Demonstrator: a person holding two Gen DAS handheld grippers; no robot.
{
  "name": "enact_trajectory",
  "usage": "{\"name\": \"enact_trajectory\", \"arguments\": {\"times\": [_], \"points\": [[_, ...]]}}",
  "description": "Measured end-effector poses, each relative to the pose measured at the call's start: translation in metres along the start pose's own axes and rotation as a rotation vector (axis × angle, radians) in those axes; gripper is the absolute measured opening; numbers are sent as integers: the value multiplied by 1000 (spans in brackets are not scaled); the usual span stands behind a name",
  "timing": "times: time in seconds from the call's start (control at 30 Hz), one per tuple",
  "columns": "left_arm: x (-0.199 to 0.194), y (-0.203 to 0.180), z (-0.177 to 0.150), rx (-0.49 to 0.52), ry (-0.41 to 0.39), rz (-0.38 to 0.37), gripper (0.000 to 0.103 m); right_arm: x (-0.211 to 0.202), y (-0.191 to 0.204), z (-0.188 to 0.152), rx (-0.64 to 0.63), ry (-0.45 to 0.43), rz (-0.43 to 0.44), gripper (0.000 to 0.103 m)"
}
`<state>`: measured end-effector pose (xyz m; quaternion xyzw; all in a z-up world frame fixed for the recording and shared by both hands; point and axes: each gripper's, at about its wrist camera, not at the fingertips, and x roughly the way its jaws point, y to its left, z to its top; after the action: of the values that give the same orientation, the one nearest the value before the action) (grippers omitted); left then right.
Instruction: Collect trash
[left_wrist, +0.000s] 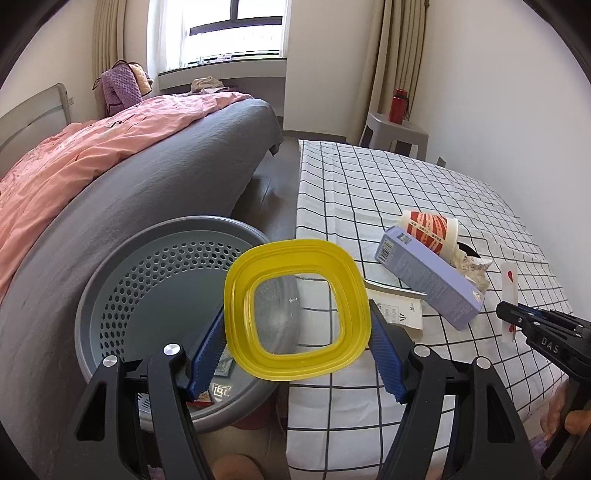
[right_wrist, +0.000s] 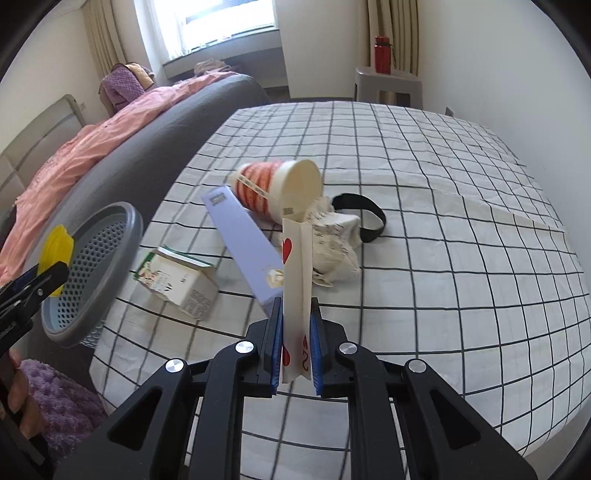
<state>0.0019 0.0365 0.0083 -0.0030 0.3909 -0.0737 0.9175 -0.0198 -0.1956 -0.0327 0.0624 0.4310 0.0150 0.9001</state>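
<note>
My left gripper (left_wrist: 297, 328) is shut on a yellow square plastic lid (left_wrist: 295, 308) with a clear centre, held over the edge between the grey perforated bin (left_wrist: 122, 291) and the checked table. My right gripper (right_wrist: 295, 314) is shut on a folded playing card with red hearts (right_wrist: 293, 280), held upright above the table. On the table lie a red-and-white paper cup (right_wrist: 280, 188) on its side, a long purple box (right_wrist: 243, 243), crumpled paper (right_wrist: 334, 240), a small white carton (right_wrist: 177, 277) and a black band (right_wrist: 364, 216). The cup (left_wrist: 430, 229) and the purple box (left_wrist: 428, 280) also show in the left wrist view.
The bin holds a few small wrappers (left_wrist: 221, 387) at its bottom. A bed with a grey frame (left_wrist: 147, 184) and pink duvet stands left of the table. A grey stool (left_wrist: 399, 133) with a red bottle (left_wrist: 398, 105) stands at the far wall.
</note>
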Motion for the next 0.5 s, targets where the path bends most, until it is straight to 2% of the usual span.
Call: {"name": "enact_trajectory", "arguments": {"times": [0.3, 0.5], "points": [[-12, 52, 22, -17, -50, 124, 69, -10, 89, 42, -134, -74, 187, 14], [0, 87, 28, -104, -34, 167, 69, 8, 140, 66, -203, -71, 297, 14]]}}
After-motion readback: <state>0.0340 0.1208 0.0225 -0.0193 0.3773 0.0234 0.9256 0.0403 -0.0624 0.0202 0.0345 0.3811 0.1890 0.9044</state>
